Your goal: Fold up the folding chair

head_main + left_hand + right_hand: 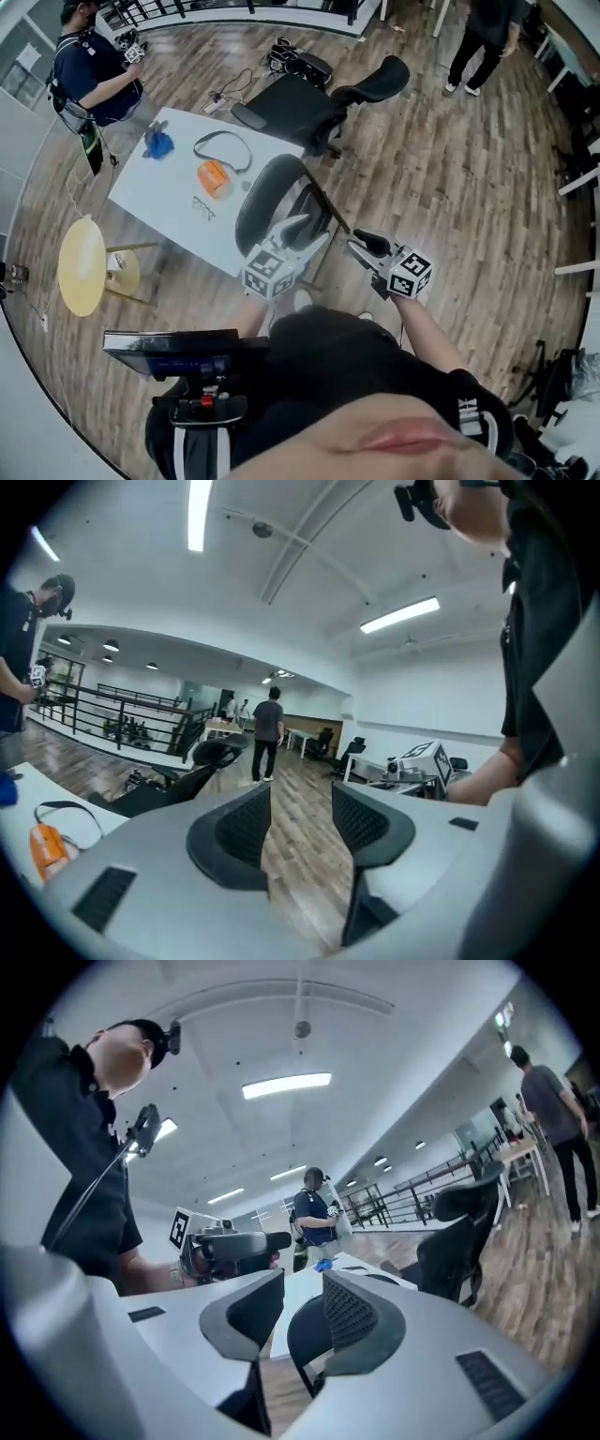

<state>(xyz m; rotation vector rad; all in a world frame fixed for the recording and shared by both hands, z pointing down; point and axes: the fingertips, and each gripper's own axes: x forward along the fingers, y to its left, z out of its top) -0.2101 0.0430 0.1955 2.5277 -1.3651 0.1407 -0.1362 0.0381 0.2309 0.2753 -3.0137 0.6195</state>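
Head view: white table (155,202) sits left of centre, and a black office chair (319,98) is on the far side of it. The folding chair (262,202) stands on the floor just off the table's near right corner, directly ahead of the person and a little beyond both grippers.

Neither gripper is on the chair. The left gripper (302,234) has its jaws wide apart, and the left gripper view shows only bare floor through the gap. The right gripper (361,247) has its jaws apart but narrower. The chair's dark rounded panel shows beyond them in the right gripper view, not between the pads, so nothing is held.

Progress – my read is that no fold is under way at this moment. The chair is upright on its legs, with a black frame bar running diagonally across it, but I can't tell from any view whether the seat is down or already flat against the back. If it's open, the whole job is left: reach in, grip the frame or seat edge, collapse it.

Small clutter on the table – orange item (214,178), blue item (157,143) – is well clear of the chair.
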